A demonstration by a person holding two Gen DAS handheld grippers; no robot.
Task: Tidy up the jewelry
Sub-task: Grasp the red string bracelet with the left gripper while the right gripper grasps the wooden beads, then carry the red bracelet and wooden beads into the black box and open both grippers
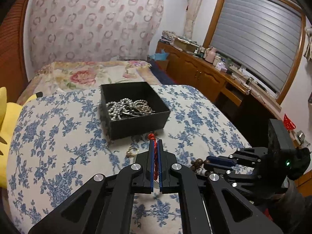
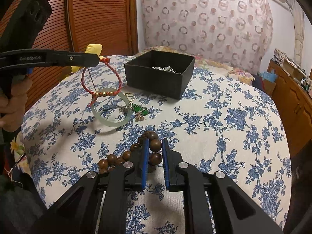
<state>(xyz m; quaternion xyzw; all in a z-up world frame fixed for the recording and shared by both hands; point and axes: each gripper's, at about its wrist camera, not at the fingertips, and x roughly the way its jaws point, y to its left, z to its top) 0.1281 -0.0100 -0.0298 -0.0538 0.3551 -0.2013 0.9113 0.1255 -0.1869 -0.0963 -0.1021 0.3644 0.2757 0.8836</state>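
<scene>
A black box (image 1: 136, 122) (image 2: 156, 78) with pearl strands (image 1: 126, 108) stands on the blue-flowered cloth. My left gripper (image 1: 155, 142) (image 2: 96, 60) is shut on a red braided cord bracelet (image 1: 155, 150) (image 2: 101, 80), which hangs above the cloth, left of the box in the right wrist view. My right gripper (image 2: 155, 143) (image 1: 208, 159) is shut on a brown wooden bead bracelet (image 2: 155, 145) (image 1: 197, 164) that lies low on the cloth. A pale jade bangle (image 2: 110, 108), a green pendant (image 2: 141, 111) and gold rings (image 1: 132, 152) (image 2: 130, 97) lie loose before the box.
A yellow plush toy (image 1: 5, 113) sits at the cloth's left edge. A wooden cabinet (image 1: 204, 74) with clutter runs along the right under a shuttered window. A patterned curtain and a floral bedspread lie behind the box. A person's hand (image 2: 13, 105) grips the left tool.
</scene>
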